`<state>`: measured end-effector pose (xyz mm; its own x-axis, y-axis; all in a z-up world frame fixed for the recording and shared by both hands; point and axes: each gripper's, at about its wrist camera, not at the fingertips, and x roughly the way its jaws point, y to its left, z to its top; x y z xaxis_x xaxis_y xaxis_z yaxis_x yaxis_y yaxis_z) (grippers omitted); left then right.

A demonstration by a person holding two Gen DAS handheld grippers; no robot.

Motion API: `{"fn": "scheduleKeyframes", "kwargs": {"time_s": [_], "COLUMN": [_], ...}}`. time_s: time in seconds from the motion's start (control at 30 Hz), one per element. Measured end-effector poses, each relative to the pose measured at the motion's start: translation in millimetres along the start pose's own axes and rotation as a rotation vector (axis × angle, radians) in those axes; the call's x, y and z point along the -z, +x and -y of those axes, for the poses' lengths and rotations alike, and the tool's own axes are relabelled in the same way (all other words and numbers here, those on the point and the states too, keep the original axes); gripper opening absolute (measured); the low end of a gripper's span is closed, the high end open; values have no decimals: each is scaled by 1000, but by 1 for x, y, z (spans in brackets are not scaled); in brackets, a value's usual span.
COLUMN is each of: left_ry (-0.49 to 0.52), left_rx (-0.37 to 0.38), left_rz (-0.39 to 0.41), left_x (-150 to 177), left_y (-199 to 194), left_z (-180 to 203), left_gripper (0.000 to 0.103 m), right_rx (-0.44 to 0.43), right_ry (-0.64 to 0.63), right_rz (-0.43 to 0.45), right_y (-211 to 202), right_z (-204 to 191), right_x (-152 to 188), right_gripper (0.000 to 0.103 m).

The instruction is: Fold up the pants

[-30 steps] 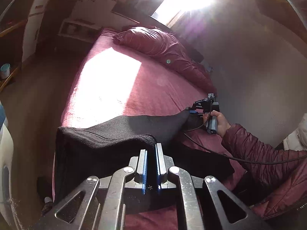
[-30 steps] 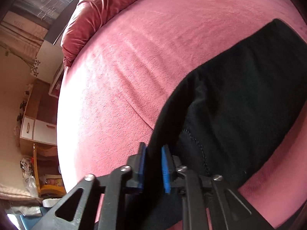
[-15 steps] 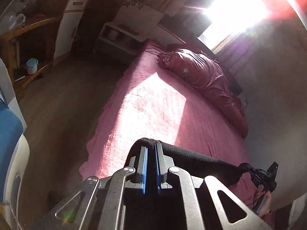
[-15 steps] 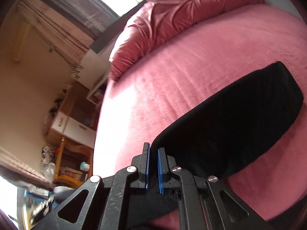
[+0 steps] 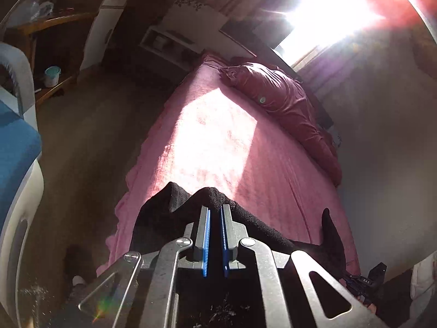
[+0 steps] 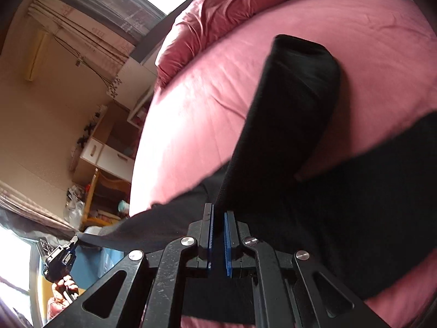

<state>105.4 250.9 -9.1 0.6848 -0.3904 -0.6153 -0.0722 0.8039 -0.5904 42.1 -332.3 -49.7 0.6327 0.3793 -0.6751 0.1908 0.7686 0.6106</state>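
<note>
I hold the black pants (image 6: 286, 125) up over the bed (image 5: 273, 180), both grippers pinching cloth, and next I lay them down folded.

Pants (image 6: 295, 125): matt black knit cloth. Bed cover (image 5: 273, 180): rough pink terry-like cloth. Left tongs (image 5: 214, 235): bare brushed metal, blue ribbed pads (image 5: 205, 243). Duvet (image 5: 284, 101): smooth maroon cloth.

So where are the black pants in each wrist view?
Left wrist: pants at bottom centre, bunched at the left gripper, over the bed's near edge.
Right wrist: pants fill centre and right, one leg raised from the right gripper.
Shared landmark: the crumpled duvet at the bed's head.
</note>
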Motion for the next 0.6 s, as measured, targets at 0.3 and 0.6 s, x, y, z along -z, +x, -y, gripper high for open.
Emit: {"fn": "scheduleKeyframes", "kwargs": {"time_s": [0.3, 0.6], "left_ry": [-146, -406], "left_rx": [-96, -36], "left_rz": [-155, -170], "left_x": [86, 112], "left_y": [19, 9], "left_z": [-60, -95], "left_gripper": [7, 32], "right_rx": [140, 198], "right_ry": [14, -3], "right_rz": [-110, -123], "right_y": [34, 62], "right_z": [41, 33], "right_x": [53, 55], "right_gripper": [6, 6]}}
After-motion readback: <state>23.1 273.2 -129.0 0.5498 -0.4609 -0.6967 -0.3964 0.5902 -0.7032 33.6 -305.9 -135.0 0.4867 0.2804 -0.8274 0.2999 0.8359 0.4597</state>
